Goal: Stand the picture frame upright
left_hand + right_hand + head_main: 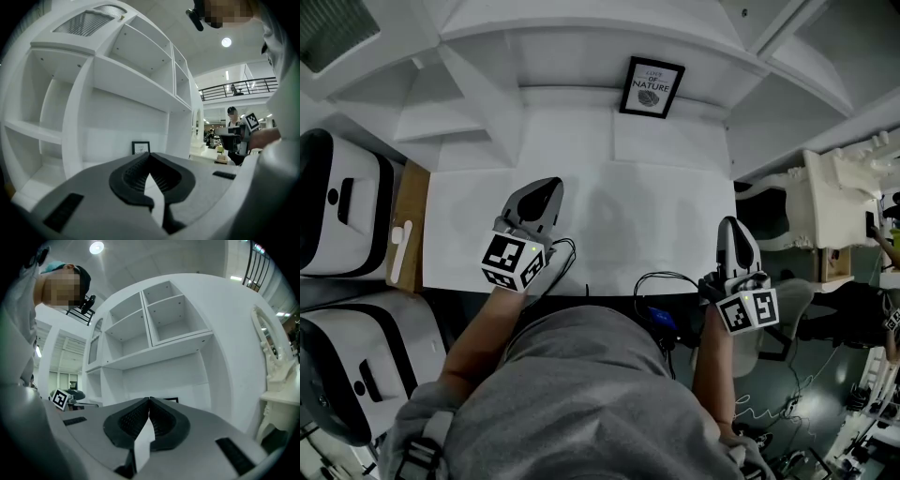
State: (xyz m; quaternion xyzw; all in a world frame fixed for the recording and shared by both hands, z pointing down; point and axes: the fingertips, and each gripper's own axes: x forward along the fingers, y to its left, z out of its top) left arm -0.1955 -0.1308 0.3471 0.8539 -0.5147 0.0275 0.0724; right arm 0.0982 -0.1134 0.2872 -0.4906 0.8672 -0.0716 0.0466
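At twelve o'clock on the white surface [656, 225], the small black picture frame [652, 87] stands against the back panel. Both closed and empty, left tool [546, 186] and right tool [728, 224] sit well short of it. Looks light, stiff, perhaps glazed: pinch its side rails.

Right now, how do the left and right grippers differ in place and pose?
The left gripper is over the desk; the right gripper sits at the desk's right edge. The left reaches farther toward the back than the right. Both have jaws shut on nothing, well short of the upright frame.
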